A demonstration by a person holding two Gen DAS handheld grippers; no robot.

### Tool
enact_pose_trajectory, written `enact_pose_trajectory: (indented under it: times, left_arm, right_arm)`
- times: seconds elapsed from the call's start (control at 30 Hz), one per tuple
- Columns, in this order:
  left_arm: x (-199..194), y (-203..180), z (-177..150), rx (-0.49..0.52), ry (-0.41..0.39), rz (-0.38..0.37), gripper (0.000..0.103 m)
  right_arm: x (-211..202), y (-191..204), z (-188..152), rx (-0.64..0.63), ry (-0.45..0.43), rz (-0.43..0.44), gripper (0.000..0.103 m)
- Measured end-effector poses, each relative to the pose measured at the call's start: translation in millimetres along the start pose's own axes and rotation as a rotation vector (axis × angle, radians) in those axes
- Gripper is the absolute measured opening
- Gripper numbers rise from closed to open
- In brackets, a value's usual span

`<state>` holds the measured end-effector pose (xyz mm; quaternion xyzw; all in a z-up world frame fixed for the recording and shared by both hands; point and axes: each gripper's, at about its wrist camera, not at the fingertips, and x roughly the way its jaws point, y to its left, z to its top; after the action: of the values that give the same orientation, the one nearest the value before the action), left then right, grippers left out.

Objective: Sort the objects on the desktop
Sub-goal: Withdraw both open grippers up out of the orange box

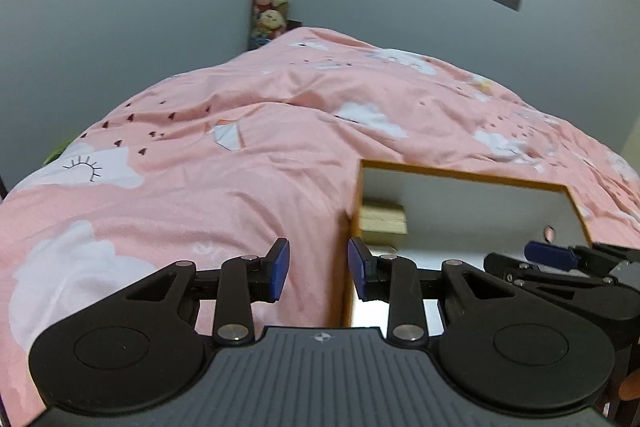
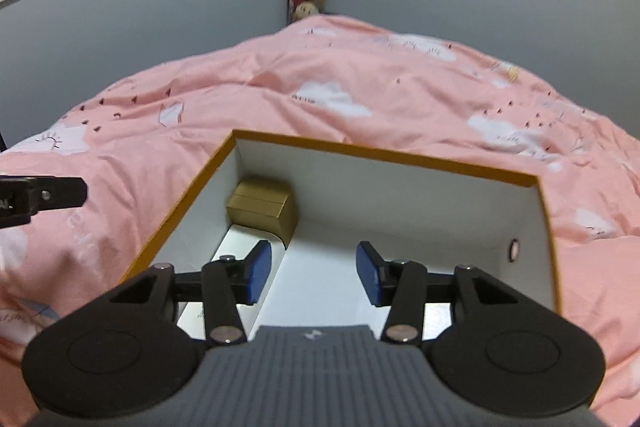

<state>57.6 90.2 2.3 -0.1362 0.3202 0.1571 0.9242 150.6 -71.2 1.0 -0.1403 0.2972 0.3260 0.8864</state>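
Left wrist view is blurred at its far edge, and the open cardboard box with orange rim and white inside (image 1: 460, 174) is cut off on its near side by the gripper body. Left gripper (image 1: 318, 269) has its blue pads set a moderate way apart with nothing between them, straddling the box's left wall above the pink cloud-print bedspread (image 1: 200, 187). Ahead of the right pad, a tan wooden block (image 1: 382, 221) sits in the box's far left corner.

Right wrist view shows the right gripper (image 2: 314, 275) over the box (image 2: 384, 155), fingers parted and empty. Beyond the left pad lies the block (image 2: 262, 209); beneath that pad a flat white item (image 2: 224, 287) is half hidden, its faint print unreadable.
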Motion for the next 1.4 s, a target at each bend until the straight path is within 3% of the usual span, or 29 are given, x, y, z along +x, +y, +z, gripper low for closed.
enact_pose_trajectory:
  times: [0.13,0.3,0.63,0.77,0.93,1.07,1.27,1.4]
  left_arm:
    - [-6.7,-8.6,-15.9,0.059,0.079,-0.078,0.038]
    - [-10.7,-20.7,-37.3,0.126,0.162,-0.131,0.038]
    - [-15.3,-22.4,-68.9,0.116,0.331,-0.226,0.038]
    - [-21.2,-14.1,-61.9,0.117,0.32,-0.263,0.038]
    - [-21.9,-1.9,-49.8,0.1,0.319,-0.244,0.038]
    - [-19.0,-2.9,-50.2,0.096,0.349,-0.275,0.038]
    - [-23.0,-25.5,-62.9,0.193,0.346,-0.356,0.038]
    - [-25.4,-43.9,-73.4,0.261,0.349,-0.398,0.038]
  right_arm:
    - [-17.8,1.4,-13.3,0.025,0.008,0.026,0.05]
    - [-36.4,4.6,-38.1,0.067,0.02,-0.003,0.054]
    - [-72.5,9.4,-78.3,0.137,0.096,0.012,0.059]
    - [-85.2,4.1,-92.6,0.195,0.107,0.01,0.058]
    - [-92.6,-19.7,-97.9,0.316,0.115,-0.007,0.058]
    - [-89.1,-28.1,-104.4,0.372,0.157,0.014,0.049]
    - [-92.5,-42.4,-112.6,0.432,0.201,0.014,0.049]
    - [-93.0,-36.5,-119.9,0.399,0.264,0.037,0.049]
